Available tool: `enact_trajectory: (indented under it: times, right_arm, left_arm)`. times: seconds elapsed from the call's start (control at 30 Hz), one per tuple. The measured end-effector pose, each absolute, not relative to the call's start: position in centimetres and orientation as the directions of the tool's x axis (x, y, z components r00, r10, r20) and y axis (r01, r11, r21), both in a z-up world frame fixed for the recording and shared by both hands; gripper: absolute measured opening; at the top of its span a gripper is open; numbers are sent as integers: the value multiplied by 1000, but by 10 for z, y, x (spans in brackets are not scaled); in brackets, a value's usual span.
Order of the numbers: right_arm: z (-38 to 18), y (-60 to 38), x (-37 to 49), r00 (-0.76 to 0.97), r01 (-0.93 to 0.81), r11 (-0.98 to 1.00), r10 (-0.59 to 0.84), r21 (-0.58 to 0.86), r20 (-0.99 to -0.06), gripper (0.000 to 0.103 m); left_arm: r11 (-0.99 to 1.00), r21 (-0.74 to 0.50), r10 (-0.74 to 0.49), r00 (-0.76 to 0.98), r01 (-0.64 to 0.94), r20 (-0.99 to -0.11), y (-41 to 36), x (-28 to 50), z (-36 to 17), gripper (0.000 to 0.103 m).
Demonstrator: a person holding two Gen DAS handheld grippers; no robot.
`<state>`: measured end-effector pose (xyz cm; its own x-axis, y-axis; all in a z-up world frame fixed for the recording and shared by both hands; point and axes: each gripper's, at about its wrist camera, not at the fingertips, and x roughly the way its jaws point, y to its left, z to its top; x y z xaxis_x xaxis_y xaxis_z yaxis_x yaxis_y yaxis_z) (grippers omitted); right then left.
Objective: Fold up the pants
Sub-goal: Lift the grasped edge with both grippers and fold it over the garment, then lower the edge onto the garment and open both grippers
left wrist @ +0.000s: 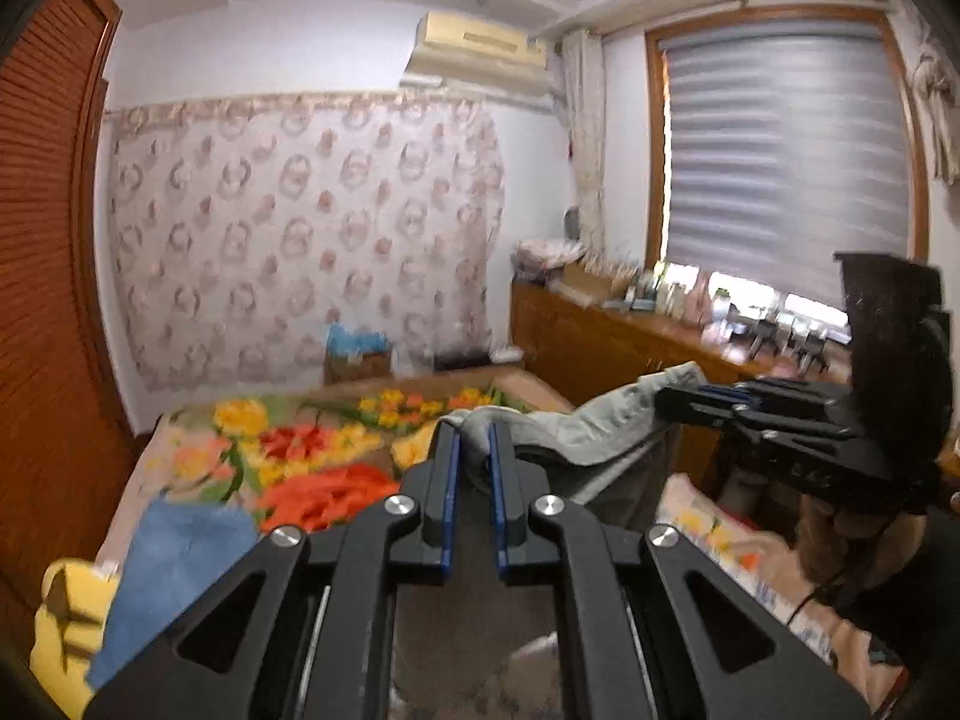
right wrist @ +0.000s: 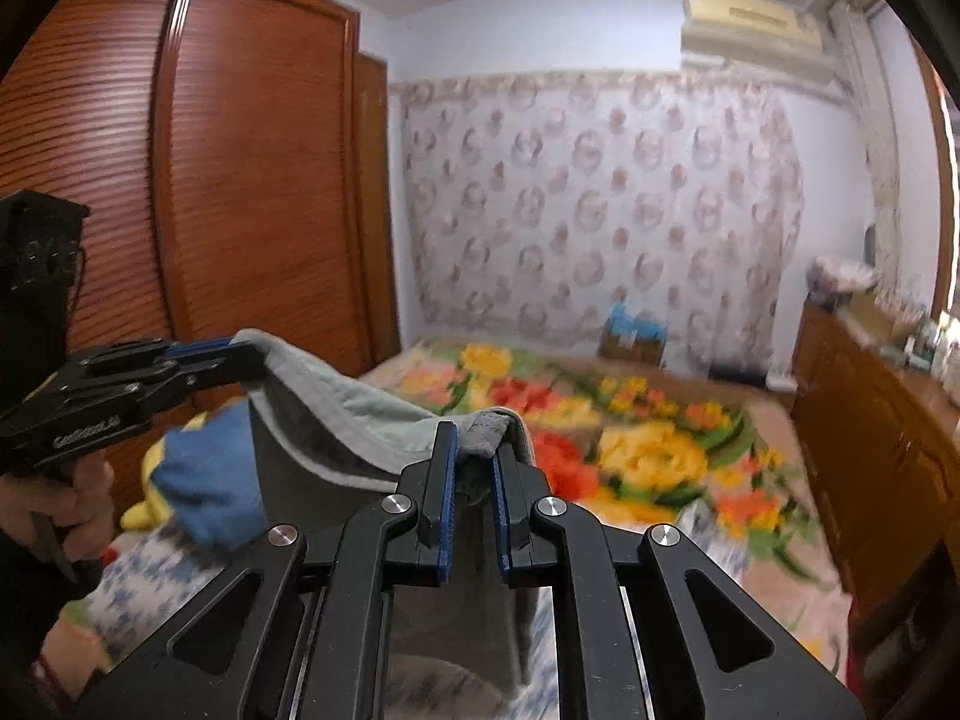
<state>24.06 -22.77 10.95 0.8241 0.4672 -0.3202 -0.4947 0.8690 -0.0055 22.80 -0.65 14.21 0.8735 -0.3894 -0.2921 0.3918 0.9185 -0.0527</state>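
Observation:
Grey pants (left wrist: 576, 438) hang in the air above the bed, stretched between my two grippers by their top edge. My left gripper (left wrist: 474, 438) is shut on one corner of that edge. My right gripper (right wrist: 474, 450) is shut on the other corner of the pants (right wrist: 336, 402). The right gripper also shows at the right of the left wrist view (left wrist: 678, 399), and the left gripper at the left of the right wrist view (right wrist: 240, 354). The cloth sags between them, and its lower part hangs down behind my fingers.
A bed with a flowered cover (left wrist: 312, 450) lies below. A blue cloth (left wrist: 174, 564) and a yellow item (left wrist: 60, 624) sit at its near left. A wooden wardrobe (right wrist: 180, 180) stands left, a cluttered wooden cabinet (left wrist: 630, 348) under the window right.

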Motion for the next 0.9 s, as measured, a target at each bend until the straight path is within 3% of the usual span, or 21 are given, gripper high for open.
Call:
enact_trajectory:
  times: [0.17,0.5,0.9]
  right_arm:
    - [113,-237,240,843,-480,877,451,-30,-292,8]
    - [-6,-238,192,703,-512,857,454,54,-547,8]
    - [-67,-236,119,607,-512,853,444,103,-659,8]
  left_arm:
    - [924,-11,-368,881,382,-297,-4,226,138,6]
    - [922,-32,-341,769,386,-540,-15,156,11,6]
    - [917,-94,-361,709,387,-606,-36,76,-46,6]
